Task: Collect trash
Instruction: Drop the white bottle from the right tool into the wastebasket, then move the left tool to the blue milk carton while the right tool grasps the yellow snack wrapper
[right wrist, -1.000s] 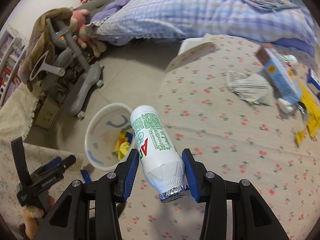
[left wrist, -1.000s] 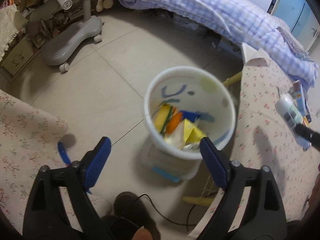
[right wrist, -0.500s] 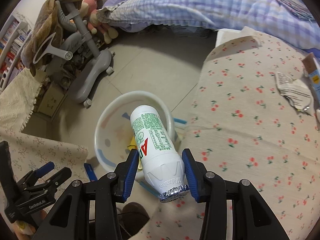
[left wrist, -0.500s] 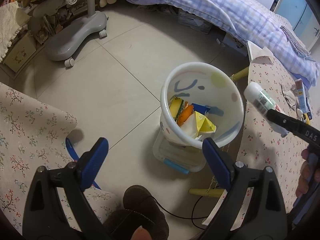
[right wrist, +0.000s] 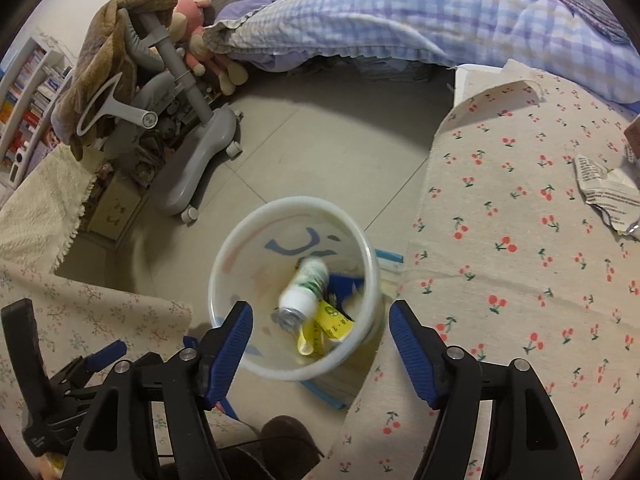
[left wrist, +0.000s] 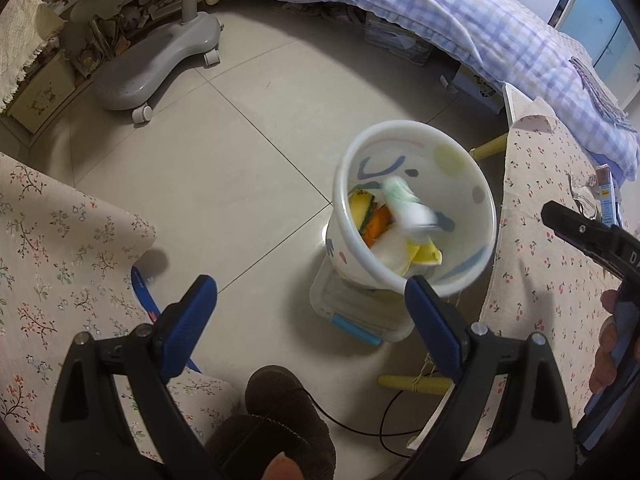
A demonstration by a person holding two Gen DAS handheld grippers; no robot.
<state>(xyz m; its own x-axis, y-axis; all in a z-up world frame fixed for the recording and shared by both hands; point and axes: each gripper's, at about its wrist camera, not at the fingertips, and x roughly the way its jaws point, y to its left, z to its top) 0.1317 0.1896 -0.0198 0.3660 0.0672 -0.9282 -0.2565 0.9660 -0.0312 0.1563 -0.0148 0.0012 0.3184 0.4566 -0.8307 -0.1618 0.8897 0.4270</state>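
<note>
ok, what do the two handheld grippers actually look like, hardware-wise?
Both match: the left gripper and right gripper have black plastic clamp-style arms with silver rivets at the pivots, ending in blue ribbed pads. The right gripper's black body carries white lettering, only partly readable from the left wrist camera. A bare hand grips its handle; no sleeve shows.

Bare tiled floor lies open left of the bin; cherry-print table crowds its right.
</note>
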